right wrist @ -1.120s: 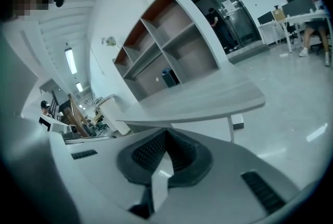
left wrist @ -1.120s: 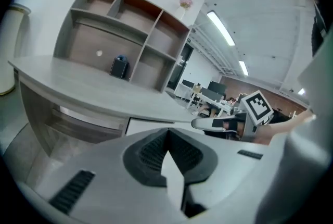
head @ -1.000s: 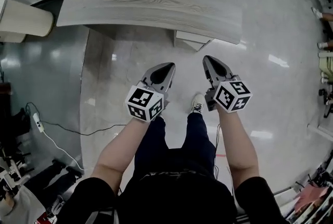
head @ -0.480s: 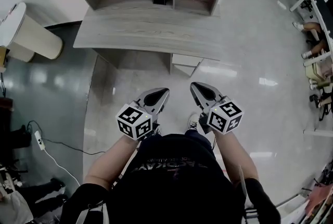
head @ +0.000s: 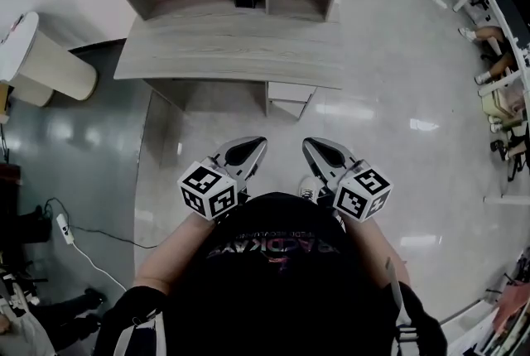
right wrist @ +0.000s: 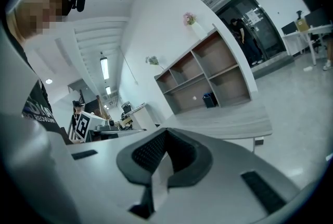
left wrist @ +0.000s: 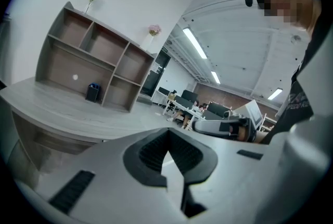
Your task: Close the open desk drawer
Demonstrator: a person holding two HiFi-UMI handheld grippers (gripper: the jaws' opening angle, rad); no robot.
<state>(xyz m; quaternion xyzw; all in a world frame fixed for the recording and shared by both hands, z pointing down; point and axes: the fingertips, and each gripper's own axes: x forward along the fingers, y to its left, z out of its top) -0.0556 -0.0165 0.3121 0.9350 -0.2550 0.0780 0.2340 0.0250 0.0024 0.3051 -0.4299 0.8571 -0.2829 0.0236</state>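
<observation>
**Lighting and image quality across three views**

Bright, even indoor light falls from ceiling strip lamps (left wrist: 197, 51). The glossy floor (head: 414, 81) carries soft white glare patches. A faint shadow lies beneath the desk (head: 232, 56). All views bow strongly at the edges. Both gripper views end in black corners, and their nearest foreground is soft.

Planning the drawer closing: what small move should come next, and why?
Probably step toward the desk and bring the right gripper up to the drawer front. The drawer juts out from under the desk, and both the right and the left gripper are shut, empty and well short of it.
</observation>
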